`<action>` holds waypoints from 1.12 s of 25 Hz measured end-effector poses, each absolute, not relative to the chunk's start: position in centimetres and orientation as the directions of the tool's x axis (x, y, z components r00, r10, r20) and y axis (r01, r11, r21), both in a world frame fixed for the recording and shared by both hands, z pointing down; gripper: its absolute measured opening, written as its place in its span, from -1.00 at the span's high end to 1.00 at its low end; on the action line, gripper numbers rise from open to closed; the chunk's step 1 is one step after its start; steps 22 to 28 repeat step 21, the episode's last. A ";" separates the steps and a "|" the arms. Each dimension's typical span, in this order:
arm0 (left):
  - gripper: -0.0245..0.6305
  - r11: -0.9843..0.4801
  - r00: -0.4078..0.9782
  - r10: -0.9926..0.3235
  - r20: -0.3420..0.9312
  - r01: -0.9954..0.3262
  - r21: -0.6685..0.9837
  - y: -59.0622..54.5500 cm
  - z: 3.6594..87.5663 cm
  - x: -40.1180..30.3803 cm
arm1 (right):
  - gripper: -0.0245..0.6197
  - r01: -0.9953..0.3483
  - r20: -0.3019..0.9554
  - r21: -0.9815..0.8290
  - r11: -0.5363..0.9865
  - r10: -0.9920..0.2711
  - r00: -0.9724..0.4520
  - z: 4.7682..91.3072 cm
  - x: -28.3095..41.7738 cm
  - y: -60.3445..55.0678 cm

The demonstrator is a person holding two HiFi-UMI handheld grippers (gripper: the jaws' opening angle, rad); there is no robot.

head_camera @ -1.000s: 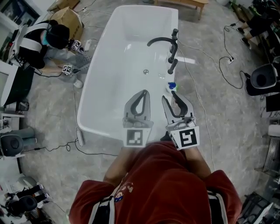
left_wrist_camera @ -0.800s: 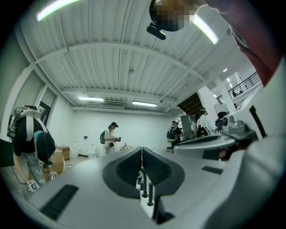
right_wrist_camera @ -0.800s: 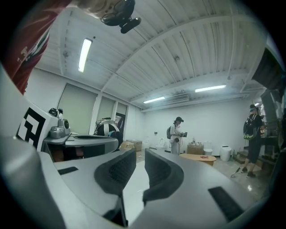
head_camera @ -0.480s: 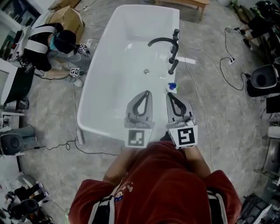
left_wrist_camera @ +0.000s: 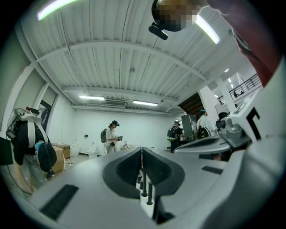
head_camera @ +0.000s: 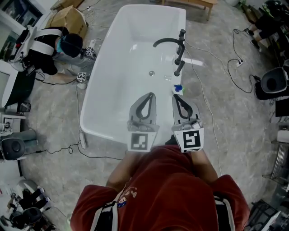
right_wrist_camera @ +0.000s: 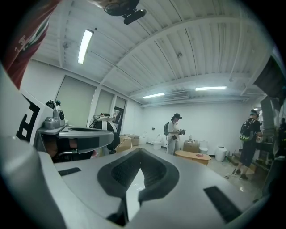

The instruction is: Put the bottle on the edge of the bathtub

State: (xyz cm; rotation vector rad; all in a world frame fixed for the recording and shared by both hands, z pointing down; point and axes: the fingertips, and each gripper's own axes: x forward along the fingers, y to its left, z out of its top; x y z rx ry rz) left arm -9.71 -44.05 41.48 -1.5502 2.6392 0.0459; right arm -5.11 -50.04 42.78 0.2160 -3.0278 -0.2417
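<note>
A white bathtub (head_camera: 104, 94) fills the middle of the head view, with a black faucet (head_camera: 175, 47) on its right rim. A small bottle with a blue cap (head_camera: 177, 89) stands on that right rim, just below the faucet. My right gripper (head_camera: 174, 96) is shut and empty, its tips just short of the bottle and apart from it. Beside it, my left gripper (head_camera: 151, 95) hangs over the tub's near end, also shut with nothing held. Both gripper views look up into the room, each with its jaws closed together (left_wrist_camera: 141, 150) (right_wrist_camera: 142, 153); neither shows the bottle.
A person (head_camera: 54, 45) crouches on the floor left of the tub beside a cardboard box (head_camera: 67, 18). Cables (head_camera: 235, 72) run over the floor at right, near dark equipment (head_camera: 271, 83). A wooden bench (head_camera: 194, 3) stands beyond the tub's far end.
My right gripper's jaws, open around the bottle a second ago, have closed and drawn slightly back; the bottle stays on the rim. The crouching person has shifted a little.
</note>
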 end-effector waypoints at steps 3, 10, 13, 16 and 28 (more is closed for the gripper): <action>0.87 0.488 -0.486 -0.870 -0.081 -0.873 -0.009 -44.0 41.4 -9.6 | 0.89 -0.143 0.082 0.166 0.976 -0.158 -0.984 42.7 -4.9 -50.2; 0.87 0.490 -0.488 -0.870 -0.069 -0.872 -0.013 -43.9 42.1 -9.7 | 0.89 -0.183 0.081 0.152 0.971 -0.197 -0.977 42.9 -4.3 -51.3; 0.87 0.489 -0.486 -0.871 -0.068 -0.872 -0.026 -44.1 42.4 -9.7 | 0.89 -0.199 0.090 0.150 0.969 -0.213 -0.973 43.3 -4.0 -51.9; 0.87 0.490 -0.489 -0.870 -0.057 -0.871 -0.013 -44.3 42.6 -9.7 | 0.89 -0.205 0.096 0.154 0.967 -0.221 -0.971 43.4 -4.0 -52.4; 0.87 0.490 -0.490 -0.871 -0.038 -0.872 -0.006 -44.3 42.9 -9.7 | 0.89 -0.221 0.088 0.142 0.965 -0.235 -0.968 43.5 -4.0 -52.6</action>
